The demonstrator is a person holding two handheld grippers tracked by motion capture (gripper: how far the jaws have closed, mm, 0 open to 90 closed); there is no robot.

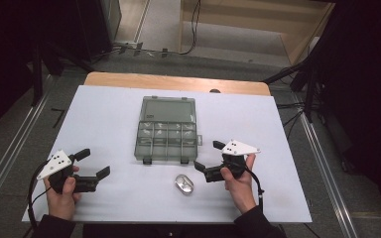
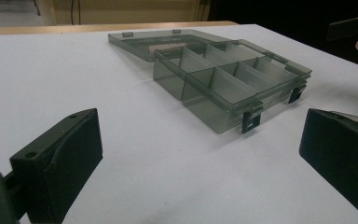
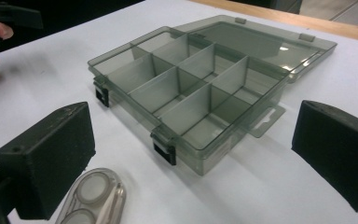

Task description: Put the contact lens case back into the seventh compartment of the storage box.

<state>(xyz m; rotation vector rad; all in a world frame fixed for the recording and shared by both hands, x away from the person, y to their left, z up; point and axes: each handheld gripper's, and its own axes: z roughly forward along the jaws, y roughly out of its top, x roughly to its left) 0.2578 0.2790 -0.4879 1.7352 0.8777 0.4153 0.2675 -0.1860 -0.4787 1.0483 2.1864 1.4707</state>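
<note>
Organizer box (image 1: 166, 130) lies open mid-bench (image 1: 104, 106), compartments empty. Small clear case (image 1: 184, 184) just in front of box. Your left hand-held gripper (image 1: 95, 163) wide, empty; right hand-held gripper (image 1: 209, 159) wide, empty, nearest case. Step: approach. Next: lower right gripper over case, close, lift toward box.

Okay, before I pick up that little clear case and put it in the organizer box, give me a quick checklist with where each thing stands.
1. Organizer box lid open, lying flat behind: ok.
2. Compartments empty: ok, as far as the right gripper view shows.
3. Small clear case free on the table, in front of the box: ok.
4. Right gripper open, holding nothing, near the case: ok.
5. Left gripper open, clear of the box: ok.
6. Case fits one compartment: cannot tell.
</note>
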